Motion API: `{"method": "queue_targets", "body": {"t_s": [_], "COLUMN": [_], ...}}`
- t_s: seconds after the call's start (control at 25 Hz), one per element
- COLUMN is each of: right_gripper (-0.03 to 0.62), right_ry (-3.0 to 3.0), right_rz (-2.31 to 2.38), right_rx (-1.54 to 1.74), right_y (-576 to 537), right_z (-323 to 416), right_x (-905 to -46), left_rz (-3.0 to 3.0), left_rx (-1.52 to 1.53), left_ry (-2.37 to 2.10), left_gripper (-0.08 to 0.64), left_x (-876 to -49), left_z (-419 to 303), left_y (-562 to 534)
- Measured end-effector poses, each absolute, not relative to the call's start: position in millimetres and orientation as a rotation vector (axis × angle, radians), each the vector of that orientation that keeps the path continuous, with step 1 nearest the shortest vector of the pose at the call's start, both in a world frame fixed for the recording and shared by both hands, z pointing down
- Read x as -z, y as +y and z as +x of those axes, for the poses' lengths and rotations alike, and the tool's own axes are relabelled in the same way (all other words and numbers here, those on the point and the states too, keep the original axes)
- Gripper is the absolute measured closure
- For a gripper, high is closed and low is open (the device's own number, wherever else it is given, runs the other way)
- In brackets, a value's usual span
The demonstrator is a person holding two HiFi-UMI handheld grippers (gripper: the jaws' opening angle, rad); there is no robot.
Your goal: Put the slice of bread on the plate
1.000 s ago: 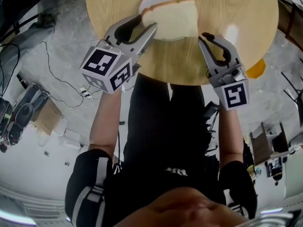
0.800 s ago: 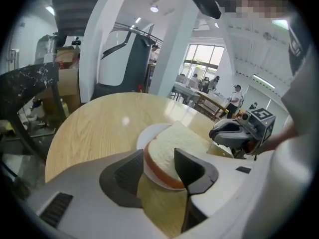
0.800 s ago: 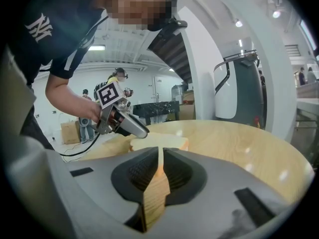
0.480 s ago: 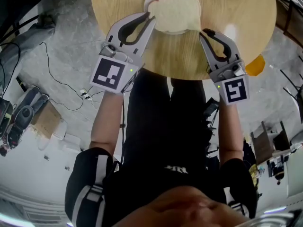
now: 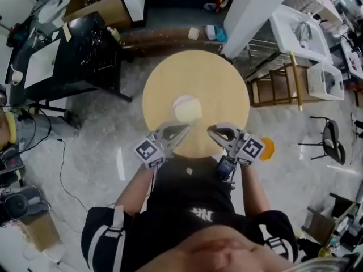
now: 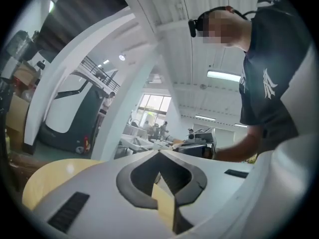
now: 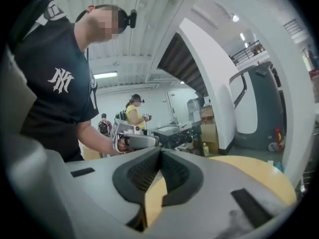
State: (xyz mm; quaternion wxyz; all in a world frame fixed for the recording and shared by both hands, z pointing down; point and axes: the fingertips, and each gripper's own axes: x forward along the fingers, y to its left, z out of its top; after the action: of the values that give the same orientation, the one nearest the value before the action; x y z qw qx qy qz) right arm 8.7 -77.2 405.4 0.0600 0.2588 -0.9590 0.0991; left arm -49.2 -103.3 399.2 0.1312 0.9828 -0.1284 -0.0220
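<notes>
A pale slice of bread (image 5: 188, 111) lies on the small white plate (image 5: 185, 100) in the middle of the round wooden table (image 5: 227, 89). Both grippers hang raised over the table's near edge, apart from the bread. My left gripper (image 5: 185, 128) has just been closing and is shut with nothing between its jaws; in the left gripper view the tips (image 6: 159, 153) meet against the room behind. My right gripper (image 5: 210, 130) is shut and empty too, its tips (image 7: 160, 149) touching above the tabletop.
A black desk (image 5: 85, 44) stands far left, a white pillar (image 5: 255, 10) behind the table, a wooden rack (image 5: 278, 86) and white units (image 5: 300, 27) to the right. An orange object (image 5: 266, 148) lies on the floor. A person in yellow (image 7: 133, 114) stands far off.
Both grippers have risen well above the table and drawn back from the plate. The left jaws, open beside the bread before, have shut empty. The bread stays on the plate.
</notes>
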Motion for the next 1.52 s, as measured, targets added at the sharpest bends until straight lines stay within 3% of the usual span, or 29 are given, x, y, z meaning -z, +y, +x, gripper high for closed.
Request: {"method": "queue_targets", "body": {"t_s": [0.16, 0.44, 1.04, 1.52], "right_gripper": [0.594, 0.594, 0.595, 0.594], "right_ry": [-3.015, -3.104, -3.224, -3.146], "right_rz": [0.863, 0.596, 0.455, 0.692], "right_rx": [-0.307, -0.173, -0.285, -0.182], "right_y": [-52, 17, 182, 266], "right_z": [12, 6, 2, -60], "right_x": [-353, -314, -345, -314], "left_rz": [2.903, 2.951, 2.879, 2.979], "left_rx": [0.029, 0.056, 0.007, 0.062], "left_ry": [-0.293, -0.382, -0.553, -0.296], "left_gripper": [0.549, 0.549, 0.549, 0.549], "left_x": [-367, -314, -307, -297], "left_z": [-45, -39, -66, -121], "left_y": [-82, -31, 162, 266]}}
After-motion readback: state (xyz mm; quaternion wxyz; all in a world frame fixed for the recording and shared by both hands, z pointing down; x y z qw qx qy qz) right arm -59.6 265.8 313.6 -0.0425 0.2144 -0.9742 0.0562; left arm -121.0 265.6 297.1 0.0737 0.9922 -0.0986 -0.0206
